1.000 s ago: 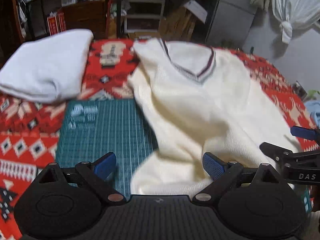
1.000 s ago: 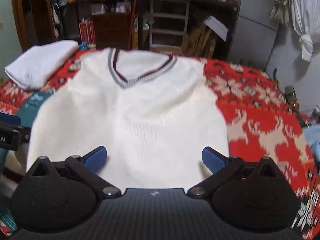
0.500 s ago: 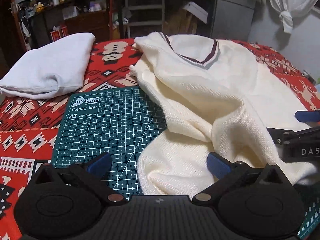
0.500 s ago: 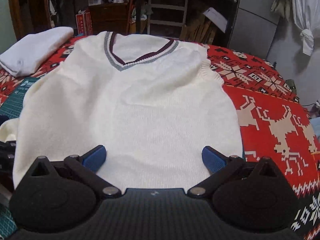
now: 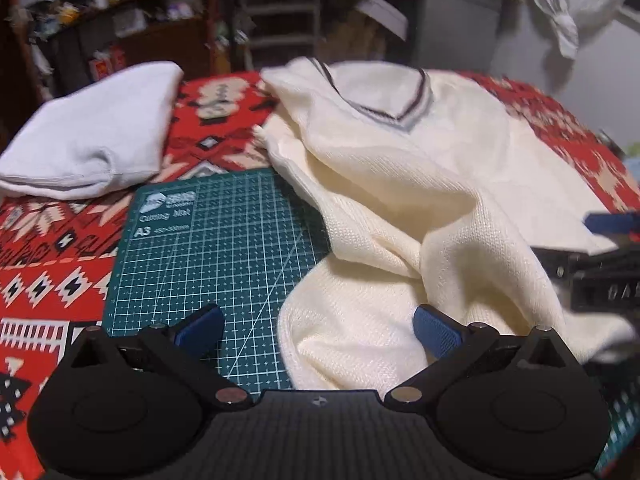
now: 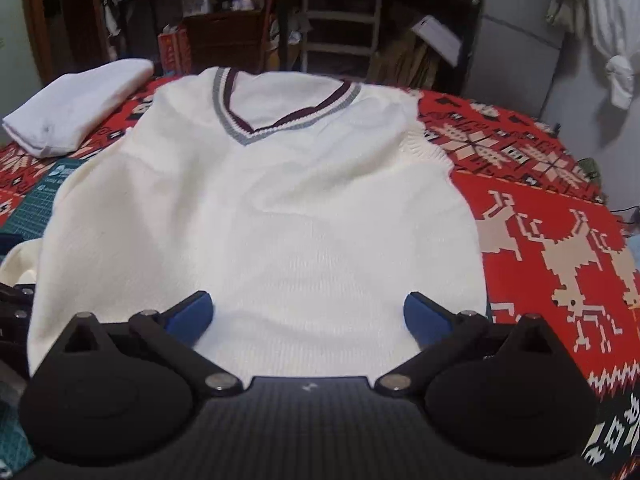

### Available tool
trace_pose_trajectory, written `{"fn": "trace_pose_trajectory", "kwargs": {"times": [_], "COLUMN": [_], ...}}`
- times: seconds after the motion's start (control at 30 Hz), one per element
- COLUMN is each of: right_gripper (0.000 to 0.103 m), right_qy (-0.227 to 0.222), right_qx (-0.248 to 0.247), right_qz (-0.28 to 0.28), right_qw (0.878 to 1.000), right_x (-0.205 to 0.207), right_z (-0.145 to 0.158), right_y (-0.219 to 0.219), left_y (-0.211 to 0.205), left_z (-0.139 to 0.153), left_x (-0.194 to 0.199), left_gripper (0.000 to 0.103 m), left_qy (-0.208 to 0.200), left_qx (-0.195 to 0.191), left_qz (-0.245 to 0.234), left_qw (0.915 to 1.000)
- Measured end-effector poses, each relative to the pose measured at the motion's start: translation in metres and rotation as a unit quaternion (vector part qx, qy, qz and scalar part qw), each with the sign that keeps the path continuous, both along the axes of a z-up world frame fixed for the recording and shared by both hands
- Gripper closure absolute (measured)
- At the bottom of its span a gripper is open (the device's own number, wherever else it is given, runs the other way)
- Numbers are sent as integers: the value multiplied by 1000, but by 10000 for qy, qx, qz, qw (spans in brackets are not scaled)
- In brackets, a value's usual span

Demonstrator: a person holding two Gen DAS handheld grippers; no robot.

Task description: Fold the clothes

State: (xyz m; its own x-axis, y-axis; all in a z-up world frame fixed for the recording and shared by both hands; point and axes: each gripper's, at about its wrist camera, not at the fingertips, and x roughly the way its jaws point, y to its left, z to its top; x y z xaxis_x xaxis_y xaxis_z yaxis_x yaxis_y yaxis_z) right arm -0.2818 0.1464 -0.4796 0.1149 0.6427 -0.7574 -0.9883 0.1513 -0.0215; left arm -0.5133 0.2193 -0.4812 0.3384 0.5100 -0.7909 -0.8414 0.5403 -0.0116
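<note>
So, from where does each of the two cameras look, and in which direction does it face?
Left wrist: sits on the left gripper, facing forward over the green cutting mat and the sweater's rumpled left side; its own open blue-tipped fingers show, plus part of the right gripper.
Right wrist: sits on the right gripper, facing the sweater's front and V-neck collar; its open fingers show.
Shared: sweater, folded white garment, red patterned blanket.

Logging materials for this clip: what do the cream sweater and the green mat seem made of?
Cream sweater: knitted yarn, matte, soft; ribbed stitch texture shows, though the fibre cannot be told. Green mat: looks like smooth matte plastic or rubber, printed with a white grid and "Cutting Mat".
</note>
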Motion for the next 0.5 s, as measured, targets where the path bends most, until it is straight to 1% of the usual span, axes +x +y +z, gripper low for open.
{"fn": "trace_pose_trajectory", "kwargs": {"times": [0.07, 0.2, 0.3, 0.37, 0.4, 0.43, 0.47, 0.5], "right_gripper": [0, 0, 0, 1, 1, 1, 2, 2], "right_qy": [80, -299, -569, -671, -584, -400, -211, -92], "right_qx": [-149, -181, -151, -40, 78, 220, 363, 435], "right_qz": [175, 896, 1288, 1218, 1064, 872, 677, 522], "right_qw": [9997, 9954, 9899, 9903, 9926, 9951, 9968, 9976], "right_x": [8, 19, 29, 37, 43, 47, 51, 51], "right_z": [9, 39, 53, 58, 60, 63, 66, 66], "right_y": [0, -23, -45, -59, -67, -74, -82, -89], "left_y": [4, 4, 1, 1, 0, 0, 0, 0], "left_z": [4, 10, 16, 19, 21, 22, 21, 20], "left_x": [-6, -21, -31, -37, -40, -43, -46, -48], "left_gripper": [5, 8, 13, 19, 21, 27, 34, 37], "left_qy": [25, 37, -59, -183, -244, -307, -436, -565], "left_qx": [-261, -694, -799, -892, -939, -986, -1132, -1277], "left_qz": [-131, -336, -435, -434, -433, -432, -353, -274], "left_qw": [9996, 9970, 9958, 9949, 9943, 9937, 9920, 9898]}}
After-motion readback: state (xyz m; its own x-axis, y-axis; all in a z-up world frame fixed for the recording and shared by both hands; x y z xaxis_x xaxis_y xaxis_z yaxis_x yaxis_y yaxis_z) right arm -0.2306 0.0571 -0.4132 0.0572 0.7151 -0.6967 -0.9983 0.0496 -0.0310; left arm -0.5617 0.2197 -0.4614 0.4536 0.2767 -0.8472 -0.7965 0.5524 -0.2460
